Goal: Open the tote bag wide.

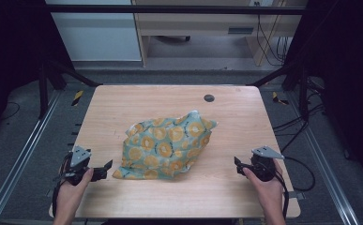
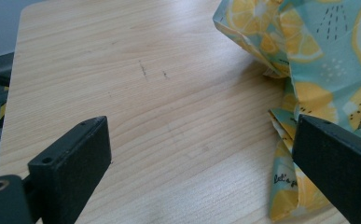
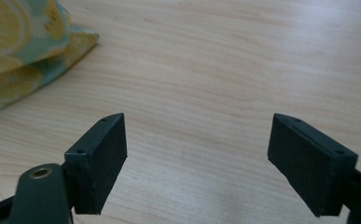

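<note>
A: Wood-grain table (image 1: 123,197), pale, rounded corners. Taking the cloth as the reference point. Nearest the person, two hands at the near edge, one gripper each.

B: Left gripper (image 1: 105,168)?

A: Just beside the cloth's (image 1: 165,145) near left corner, held low over the table. Jaws apart, wide. Left gripper view: bare wood between them, and the cloth's folded edge (image 2: 285,186) lies close by one jaw. Contact there, cannot tell. Nothing clamped.

B: Right gripper (image 1: 238,164)?

A: Well apart from the cloth, off its right side, also near the front edge. Jaws apart here too, nothing but table between them (image 3: 197,154). Cloth corner (image 3: 29,51) shows at the far left of the right gripper view, clear of the jaws.

B: Cloth itself?

A: Teal with orange citrus slices, some small black print near one hem. Crumpled and loosely folded, lying on the middle of the table, rumpled high toward its far right corner.

B: Beyond it?

A: Small dark round hole (image 1: 209,98) in the tabletop, past the cloth's far right corner, near the back edge. Behind the table, grey floor and light wooden furniture (image 1: 193,28).
</note>
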